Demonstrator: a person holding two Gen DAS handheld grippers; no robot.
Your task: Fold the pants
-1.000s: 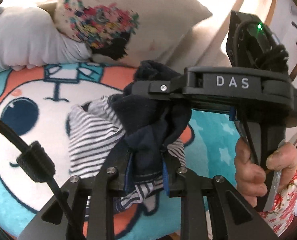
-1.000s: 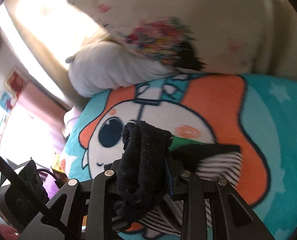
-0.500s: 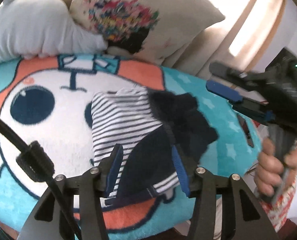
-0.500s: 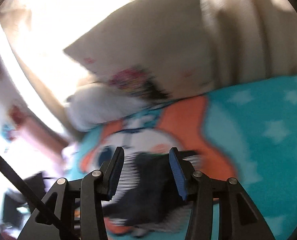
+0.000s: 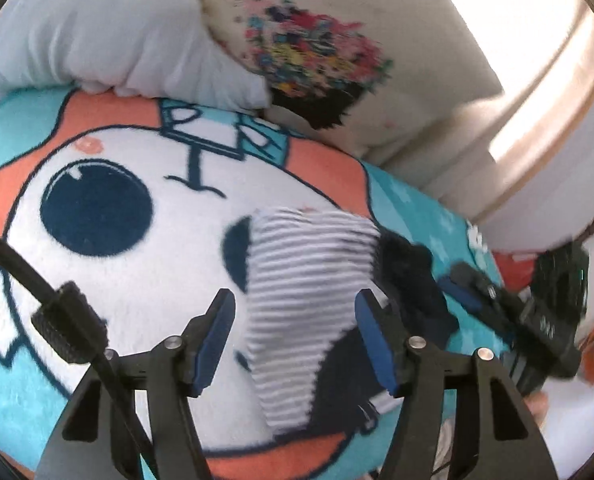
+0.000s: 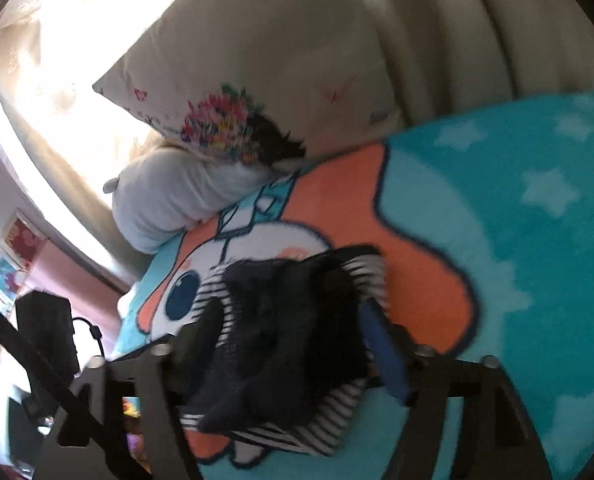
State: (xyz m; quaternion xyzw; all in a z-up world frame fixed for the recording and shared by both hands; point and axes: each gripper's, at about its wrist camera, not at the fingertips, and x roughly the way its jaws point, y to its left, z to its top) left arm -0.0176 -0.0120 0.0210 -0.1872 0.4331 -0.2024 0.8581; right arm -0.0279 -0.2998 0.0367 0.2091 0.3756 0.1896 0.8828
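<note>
The pants (image 5: 309, 292), navy with a black-and-white striped side, lie in a folded bundle on the cartoon blanket (image 5: 109, 264). My left gripper (image 5: 295, 322) is open and empty, its jaws standing apart above the striped part. My right gripper (image 5: 477, 292) shows at the right of the left wrist view, beside the navy edge. In the right wrist view the right gripper (image 6: 293, 332) is open, its jaws straddling the navy bundle (image 6: 281, 340) without pinching it; the view is blurred.
A white pillow (image 5: 97, 36) and a floral cushion (image 5: 325, 52) lean at the back of the blanket against a beige sofa back (image 6: 477, 40). The blanket's teal starred part (image 6: 537, 220) spreads to the right. The blanket's front edge lies near my grippers.
Both grippers let go of the pants and opened. The bundle dropped onto the blanket and lies there. Both grippers pulled back a little, the right one swinging back over the bundle.
</note>
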